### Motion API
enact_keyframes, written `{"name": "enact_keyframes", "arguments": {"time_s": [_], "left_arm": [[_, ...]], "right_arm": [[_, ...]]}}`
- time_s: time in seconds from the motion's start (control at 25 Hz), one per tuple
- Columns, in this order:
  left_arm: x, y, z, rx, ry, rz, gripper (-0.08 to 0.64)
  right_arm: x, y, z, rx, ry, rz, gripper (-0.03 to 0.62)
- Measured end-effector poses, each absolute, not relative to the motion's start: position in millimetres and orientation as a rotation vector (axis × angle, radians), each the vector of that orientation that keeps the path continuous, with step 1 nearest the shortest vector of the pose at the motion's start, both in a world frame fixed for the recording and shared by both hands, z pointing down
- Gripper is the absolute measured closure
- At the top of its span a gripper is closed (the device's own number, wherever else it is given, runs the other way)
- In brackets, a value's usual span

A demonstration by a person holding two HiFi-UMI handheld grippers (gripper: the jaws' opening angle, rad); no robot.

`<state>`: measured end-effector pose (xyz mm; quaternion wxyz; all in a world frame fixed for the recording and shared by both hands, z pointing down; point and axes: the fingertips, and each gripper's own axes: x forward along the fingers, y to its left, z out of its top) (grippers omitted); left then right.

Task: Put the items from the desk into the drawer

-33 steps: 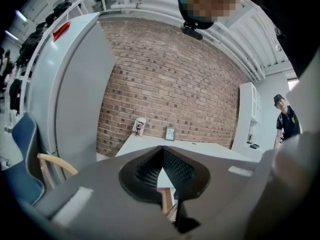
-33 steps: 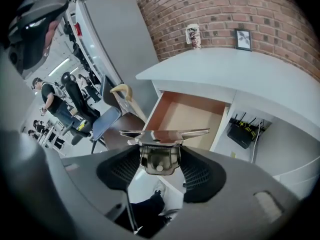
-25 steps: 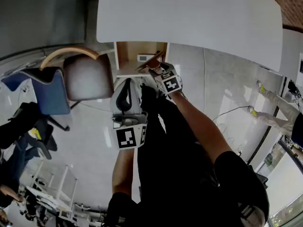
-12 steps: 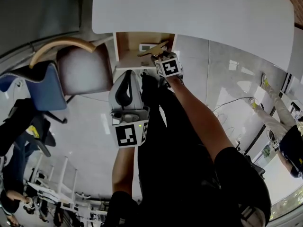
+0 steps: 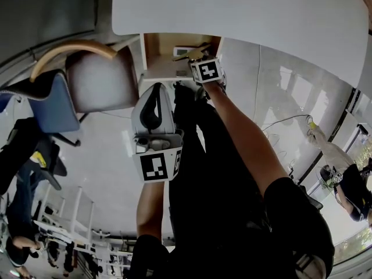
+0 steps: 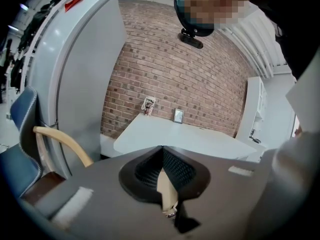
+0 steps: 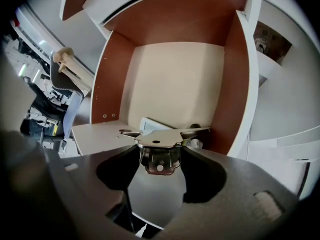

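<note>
Since a pale flat rectangular box already lies on the floor of the open wood-lined drawer, the task looks partly done, and another item is on its way in. The right hand-held gripper pinches a flat dark board with a silver winged metal clip by its sides and points steeply down, the clip end over the drawer's floor and not yet set down. The left hand-held gripper has its pads pressed together and hangs low beside the person's leg, away from the drawer. On the white surface a patterned cup and a small framed picture stand by the brick wall; they may be what is left to move, though from this far that is only a guess. Against the picture of a second ago, the right hand-held gripper has sunk and tipped further downward, so the board, then across the drawer's front edge, now reaches inside. The left hand-held gripper shows in much the same spot.
</note>
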<state>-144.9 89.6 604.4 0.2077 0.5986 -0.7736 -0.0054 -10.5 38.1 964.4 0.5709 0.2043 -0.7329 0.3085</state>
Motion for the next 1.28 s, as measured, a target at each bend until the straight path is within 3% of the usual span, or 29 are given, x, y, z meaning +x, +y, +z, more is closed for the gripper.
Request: {"name": "enact_keyframes", "arguments": {"time_s": [0.6,0.88,1.16,1.28], "left_arm": [[-153.5,98.7,602.5,1.648,-2.162,-0.026,0.541],[-154.5,102.4,589.8,1.637,-2.185,-0.032,0.540],[-139.9,100.8,539.3,1.676,-2.205,-0.076,0.540],[-131.3,102.4,514.6,1.685,-2.211,-0.090,0.540]], "right_arm": [[23.4,46.1,960.0,0.512,-1.491,0.649,0.368],[-25.1,54.0,942.4,0.434,-1.728,0.801,0.370],[-3.5,43.9,885.3,0.500,-1.801,0.729,0.445],[2.3,39.7,853.8,0.512,-1.842,0.689,0.513]]}}
